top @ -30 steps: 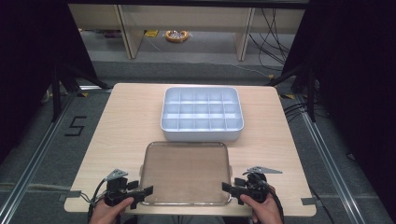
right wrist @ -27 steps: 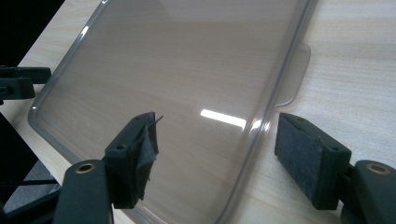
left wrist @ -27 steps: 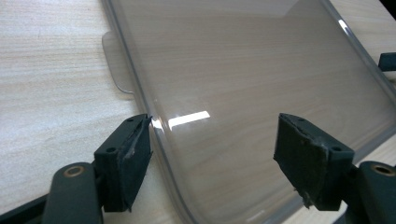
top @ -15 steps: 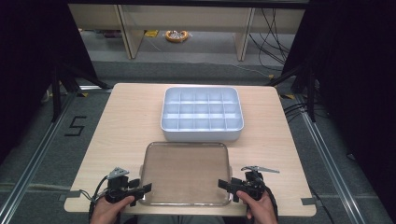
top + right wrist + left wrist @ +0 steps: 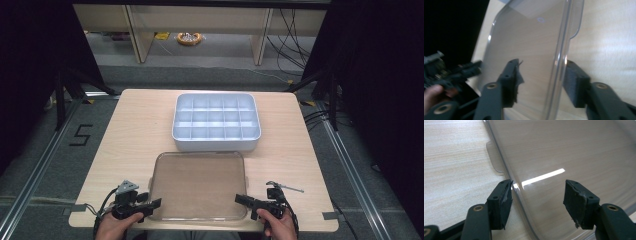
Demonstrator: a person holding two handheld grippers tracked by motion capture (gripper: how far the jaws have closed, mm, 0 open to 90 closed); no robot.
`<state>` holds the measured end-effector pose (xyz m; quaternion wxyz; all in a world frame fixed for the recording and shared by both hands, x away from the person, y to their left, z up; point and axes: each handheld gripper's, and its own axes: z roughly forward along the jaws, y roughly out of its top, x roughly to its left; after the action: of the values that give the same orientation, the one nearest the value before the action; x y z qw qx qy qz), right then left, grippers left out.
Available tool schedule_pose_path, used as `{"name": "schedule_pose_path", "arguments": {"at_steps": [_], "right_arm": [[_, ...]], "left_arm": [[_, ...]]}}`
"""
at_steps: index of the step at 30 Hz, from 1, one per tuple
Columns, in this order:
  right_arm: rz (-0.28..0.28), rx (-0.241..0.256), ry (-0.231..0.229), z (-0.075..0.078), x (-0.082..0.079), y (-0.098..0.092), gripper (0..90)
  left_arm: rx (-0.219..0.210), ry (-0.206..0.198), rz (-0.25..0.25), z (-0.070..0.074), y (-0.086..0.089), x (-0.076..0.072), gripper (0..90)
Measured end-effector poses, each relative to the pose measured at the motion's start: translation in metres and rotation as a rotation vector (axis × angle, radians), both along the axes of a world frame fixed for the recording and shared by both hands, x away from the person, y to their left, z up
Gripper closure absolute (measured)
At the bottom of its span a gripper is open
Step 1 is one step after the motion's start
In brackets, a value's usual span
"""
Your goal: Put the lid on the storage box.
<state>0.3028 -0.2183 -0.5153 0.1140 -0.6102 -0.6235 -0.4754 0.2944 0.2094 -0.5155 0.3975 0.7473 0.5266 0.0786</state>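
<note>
A clear plastic lid [image 5: 200, 185] lies flat on the wooden table [image 5: 140, 125], in front of a white compartment box [image 5: 216, 121]. My left gripper [image 5: 156, 203] is at the lid's near left corner. In the left gripper view it [image 5: 537, 202] stands open, its jaws either side of the lid's [image 5: 574, 152] rim, just below the side tab [image 5: 494, 157]. My right gripper [image 5: 240, 199] is at the near right corner. In the right gripper view it [image 5: 541, 80] is open too, with the lid's [image 5: 529, 42] raised edge between its jaws.
The box's compartments look empty. Bare table lies left and right of the lid. The table's front edge [image 5: 200, 227] runs just under both hands. The left gripper [image 5: 461, 72] shows across the lid in the right gripper view. Dark floor and shelving lie beyond the table.
Both grippers have edged slightly in on the lid's near corners. The lid and the box have not moved.
</note>
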Motion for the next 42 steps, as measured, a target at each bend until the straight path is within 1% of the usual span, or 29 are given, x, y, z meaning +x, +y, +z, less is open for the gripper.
{"name": "schedule_pose_path", "arguments": {"at_steps": [1,2,3,7,8,10,11,12,13,14,15,16,18,19,20,21,23,24,25,28,30,31,32,34,35,36,37,38,42], "right_arm": [[0.016,-0.024,-0.018,0.002,0.0,0.001,61.1],[0.043,-0.053,-0.082,0.0,0.001,0.0,61.0],[0.052,-0.057,-0.106,0.0,0.001,0.001,60.7],[0.119,-0.084,-0.179,0.01,-0.006,0.001,60.4],[0.119,-0.084,-0.179,0.01,-0.006,0.001,60.4],[0.158,-0.106,-0.28,0.019,-0.012,0.002,60.4],[0.164,-0.109,-0.304,0.02,-0.013,0.003,60.5],[0.176,-0.1,-0.306,0.023,-0.016,0.003,60.5],[0.176,-0.1,-0.306,0.023,-0.016,0.003,60.5],[0.177,-0.124,-0.321,0.023,-0.016,0.004,60.5],[0.184,-0.104,-0.306,0.026,-0.019,0.005,60.6],[0.187,-0.117,-0.325,0.025,-0.018,0.004,60.9],[0.208,-0.098,-0.331,0.026,-0.019,0.005,61.1],[0.216,-0.105,-0.382,0.026,-0.018,0.007,61.5],[0.216,-0.105,-0.382,0.026,-0.018,0.007,61.5],[0.229,-0.073,-0.368,0.03,-0.02,0.008,62.0],[0.225,-0.066,-0.359,0.031,-0.02,0.009,62.2],[0.225,-0.066,-0.359,0.031,-0.02,0.009,62.2],[0.235,-0.08,-0.388,0.027,-0.016,0.008,62.5],[0.25,-0.081,-0.383,0.028,-0.016,0.008,62.8],[0.254,-0.09,-0.393,0.027,-0.015,0.009,62.9],[0.253,-0.071,-0.366,0.028,-0.017,0.009,63.0],[0.249,-0.092,-0.403,0.025,-0.013,0.008,63.0],[0.251,-0.088,-0.387,0.025,-0.012,0.006,63.0],[0.251,-0.088,-0.387,0.025,-0.012,0.006,63.0],[0.238,-0.101,-0.367,0.024,-0.01,0.005,63.0],[0.232,-0.1,-0.347,0.025,-0.01,0.004,63.0],[0.214,-0.138,-0.338,0.025,-0.009,0.003,63.0],[0.195,-0.165,-0.324,0.023,-0.007,0.0,63.9]], "left_arm": [[-0.005,-0.001,-0.005,0.0,0.001,0.0,39.0],[0.001,0.003,-0.016,0.0,0.002,0.0,38.8],[0.001,0.003,-0.02,0.0,0.002,0.001,38.1],[-0.01,0.015,-0.025,0.001,0.003,0.0,33.7],[-0.01,0.015,-0.025,0.001,0.003,0.0,31.8],[-0.031,0.008,-0.011,0.0,0.0,-0.001,30.1],[-0.015,0.02,-0.029,0.001,0.003,-0.001,28.7],[-0.015,0.02,-0.029,0.001,0.003,-0.001,27.8],[-0.048,0.02,-0.002,0.0,0.002,-0.001,27.8],[-0.057,0.028,-0.002,0.001,0.003,0.0,27.0],[-0.062,0.033,-0.005,0.0,0.004,0.001,25.2],[-0.068,0.036,-0.002,0.0,0.005,0.002,23.8],[-0.088,0.036,0.015,0.0,0.006,0.003,23.2],[-0.096,0.051,0.01,0.0,0.01,0.005,22.4],[-0.096,0.051,0.01,0.0,0.01,0.005,22.4],[-0.105,0.054,0.016,0.0,0.011,0.005,22.4],[-0.169,0.074,0.044,-0.001,0.013,0.007,22.1],[-0.169,0.074,0.044,-0.001,0.013,0.007,21.2],[-0.182,0.081,0.048,-0.001,0.015,0.008,20.8],[-0.196,0.085,0.045,-0.001,0.016,0.01,21.1],[-0.193,0.078,0.047,-0.002,0.017,0.01,25.6],[-0.195,0.078,0.05,-0.002,0.019,0.011,27.4],[-0.2,0.077,0.055,-0.002,0.021,0.011,30.6],[-0.212,0.074,0.068,-0.004,0.022,0.012,38.9],[-0.212,0.072,0.071,-0.004,0.023,0.012,38.9],[-0.204,0.047,0.065,-0.003,0.023,0.012,44.7],[-0.204,0.047,0.065,-0.003,0.023,0.012,47.8],[-0.215,0.004,0.056,-0.001,0.024,0.011,51.2],[-0.224,-0.045,0.063,0.004,0.024,0.009,61.9]]}}
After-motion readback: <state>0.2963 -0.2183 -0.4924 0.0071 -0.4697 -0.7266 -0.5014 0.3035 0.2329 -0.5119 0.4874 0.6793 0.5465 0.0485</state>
